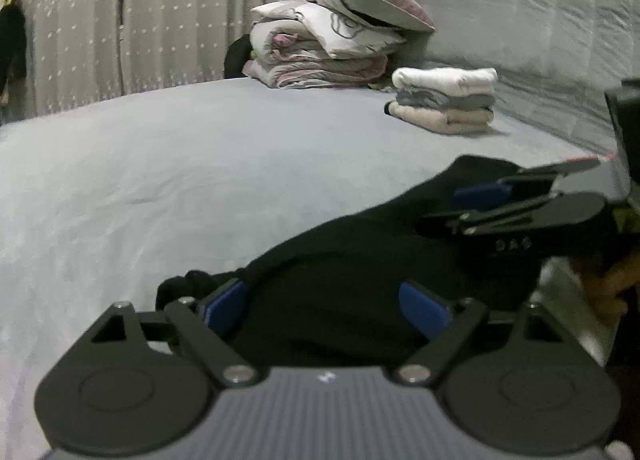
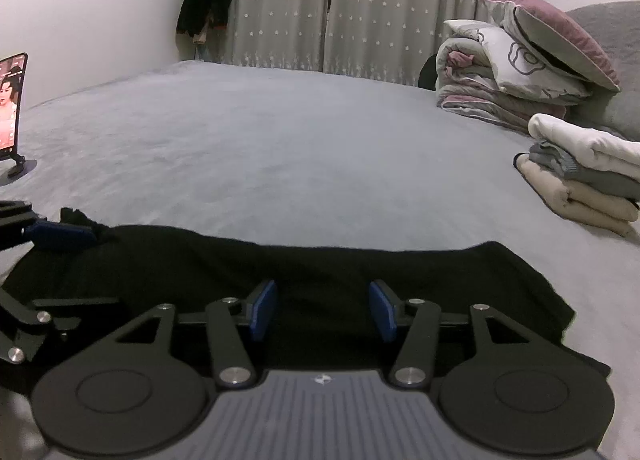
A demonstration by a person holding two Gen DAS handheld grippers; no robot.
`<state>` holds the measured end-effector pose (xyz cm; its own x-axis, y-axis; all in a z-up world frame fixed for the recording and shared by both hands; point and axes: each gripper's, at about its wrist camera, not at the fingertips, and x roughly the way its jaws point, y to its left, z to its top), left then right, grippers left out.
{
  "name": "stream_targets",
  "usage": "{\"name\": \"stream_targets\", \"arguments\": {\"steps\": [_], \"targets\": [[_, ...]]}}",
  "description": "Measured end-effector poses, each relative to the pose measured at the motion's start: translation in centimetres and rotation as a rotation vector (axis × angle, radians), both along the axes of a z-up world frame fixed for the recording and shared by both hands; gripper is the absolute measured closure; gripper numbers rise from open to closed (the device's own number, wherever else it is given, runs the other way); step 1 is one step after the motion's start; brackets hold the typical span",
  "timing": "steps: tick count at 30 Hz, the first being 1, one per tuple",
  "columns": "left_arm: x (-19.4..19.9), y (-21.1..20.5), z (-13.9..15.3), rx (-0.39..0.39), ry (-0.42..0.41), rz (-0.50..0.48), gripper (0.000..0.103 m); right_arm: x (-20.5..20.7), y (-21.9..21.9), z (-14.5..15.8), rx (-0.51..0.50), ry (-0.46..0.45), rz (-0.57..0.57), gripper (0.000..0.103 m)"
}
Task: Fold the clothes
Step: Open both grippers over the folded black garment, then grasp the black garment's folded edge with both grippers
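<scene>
The left gripper (image 1: 324, 308) stands wide open, its blue pads (image 1: 224, 306) spread to either side of a raised fold of the black garment (image 1: 360, 252); neither pad presses the cloth, so nothing is held. The right gripper (image 2: 323, 310) is about half open over the same black garment (image 2: 280, 264), pads clear of the fabric, and likewise holds nothing.

The garment lies along the near edge of the grey bedsheet (image 2: 280, 140), spread crosswise between the two grippers. It appears partly folded, with a bunched end at the left gripper and a flatter corner at the right.

Recommended procedure for the next fold, as a judgement from this position:
1. Lower each gripper onto a near edge or corner of the garment and take both layers, not the top one alone.
2. Close fully before lifting; black cloth on a dark gripper hides a partial grip.
3. Lift both ends level and carry them together, so that the fold line stays straight.
4. Smooth the bunched left end first; otherwise the fold will set crooked.

The stack of folded clothes (image 2: 588, 176) near the headboard is the likely destination. Behind it sits a pile of folded bedding and pillows (image 2: 516, 64).
</scene>
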<state>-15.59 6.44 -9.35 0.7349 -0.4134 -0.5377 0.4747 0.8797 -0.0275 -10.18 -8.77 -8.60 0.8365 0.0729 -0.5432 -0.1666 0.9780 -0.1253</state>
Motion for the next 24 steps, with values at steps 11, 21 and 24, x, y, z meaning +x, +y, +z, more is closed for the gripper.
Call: {"name": "stream_targets", "arguments": {"steps": [11, 21, 24], "targets": [[-1.7, 1.1, 1.2, 0.000, -0.087, -0.026, 0.011, -3.8, -1.7, 1.5, -0.058, -0.030, 0.003, 0.047], [-0.3, 1.4, 2.7, -0.135, -0.071, -0.059, 0.009, -0.5, -2.5, 3.9, 0.004, -0.072, -0.082, 0.045], [0.3, 0.4, 2.1, -0.095, -0.038, -0.064, 0.009, 0.2, -1.5, 3.3, 0.019, -0.058, -0.069, 0.045]]}}
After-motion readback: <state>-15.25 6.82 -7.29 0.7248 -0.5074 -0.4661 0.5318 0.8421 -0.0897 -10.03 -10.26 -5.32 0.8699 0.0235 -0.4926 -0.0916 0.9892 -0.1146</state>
